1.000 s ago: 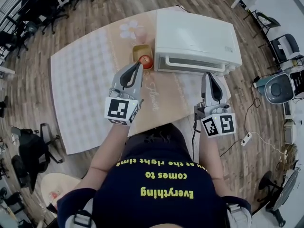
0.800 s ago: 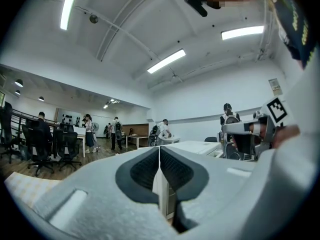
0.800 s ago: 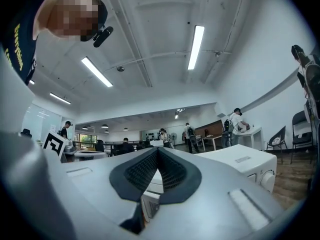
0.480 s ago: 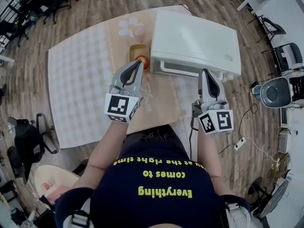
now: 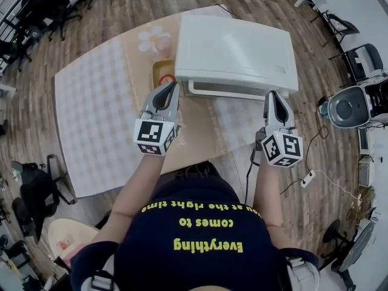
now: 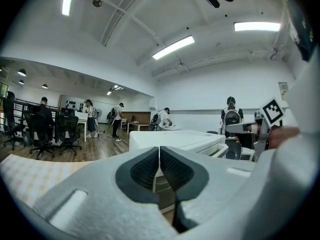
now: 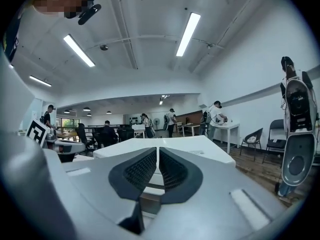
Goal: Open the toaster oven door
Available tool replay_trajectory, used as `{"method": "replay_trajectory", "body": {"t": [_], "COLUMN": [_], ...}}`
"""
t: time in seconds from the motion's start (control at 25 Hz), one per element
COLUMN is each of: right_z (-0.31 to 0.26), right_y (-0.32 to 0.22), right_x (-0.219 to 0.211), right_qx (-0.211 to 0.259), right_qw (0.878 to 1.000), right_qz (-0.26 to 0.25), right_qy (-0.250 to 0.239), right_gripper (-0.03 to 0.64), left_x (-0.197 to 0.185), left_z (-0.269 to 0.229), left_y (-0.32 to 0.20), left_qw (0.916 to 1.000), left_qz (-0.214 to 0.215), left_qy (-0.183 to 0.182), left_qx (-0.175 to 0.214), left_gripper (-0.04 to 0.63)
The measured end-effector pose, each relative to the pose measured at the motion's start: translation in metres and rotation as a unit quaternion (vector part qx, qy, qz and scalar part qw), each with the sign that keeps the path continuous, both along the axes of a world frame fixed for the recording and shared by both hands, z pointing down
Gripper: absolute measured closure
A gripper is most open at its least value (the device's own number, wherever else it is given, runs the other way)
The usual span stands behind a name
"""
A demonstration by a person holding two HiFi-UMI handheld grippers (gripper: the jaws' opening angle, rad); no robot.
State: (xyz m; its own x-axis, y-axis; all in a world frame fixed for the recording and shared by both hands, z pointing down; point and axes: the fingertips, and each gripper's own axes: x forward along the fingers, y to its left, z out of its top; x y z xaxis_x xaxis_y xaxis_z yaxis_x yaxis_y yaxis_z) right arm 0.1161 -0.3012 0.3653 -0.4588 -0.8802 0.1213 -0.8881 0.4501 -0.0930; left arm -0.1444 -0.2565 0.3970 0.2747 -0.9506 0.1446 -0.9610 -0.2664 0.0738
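Observation:
The white toaster oven stands at the far side of the table with its door shut and its long handle facing me. My left gripper is by the oven's front left corner, its jaws shut with nothing between them. The oven shows just beyond its tips. My right gripper is in front of the handle's right end, apart from it. Its jaws have just been opening and stand a narrow slit apart with nothing between them. The oven top lies behind them.
A yellow bowl holding a red fruit sits left of the oven, close to my left gripper. A checked mat covers the table's left part. On the floor to the right are a power strip and a round grey appliance.
Both grippers have come closer to the oven's front. The left one has shifted from the bowl toward the oven's left corner, and the right one has moved up to the handle's right end.

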Motion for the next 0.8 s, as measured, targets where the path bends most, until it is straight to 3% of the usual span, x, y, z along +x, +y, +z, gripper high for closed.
{"method": "replay_trajectory", "body": {"t": [0.48, 0.8], "right_z": [0.044, 0.064], "right_y": [-0.019, -0.031], "right_x": [0.029, 0.031], "right_qx": [-0.06, -0.104], "right_qw": [0.996, 0.992], "right_qz": [0.034, 0.032], "right_qy": [0.064, 0.064], "right_gripper": [0.514, 0.495], "left_x": [0.018, 0.022], "left_z": [0.03, 0.034], "left_y": [-0.015, -0.017], "left_qw": [0.9993, 0.9991], "left_qz": [0.009, 0.008], "left_qy": [-0.011, -0.007], "left_qx": [-0.036, -0.04], "left_gripper": [0.565, 0.561]}}
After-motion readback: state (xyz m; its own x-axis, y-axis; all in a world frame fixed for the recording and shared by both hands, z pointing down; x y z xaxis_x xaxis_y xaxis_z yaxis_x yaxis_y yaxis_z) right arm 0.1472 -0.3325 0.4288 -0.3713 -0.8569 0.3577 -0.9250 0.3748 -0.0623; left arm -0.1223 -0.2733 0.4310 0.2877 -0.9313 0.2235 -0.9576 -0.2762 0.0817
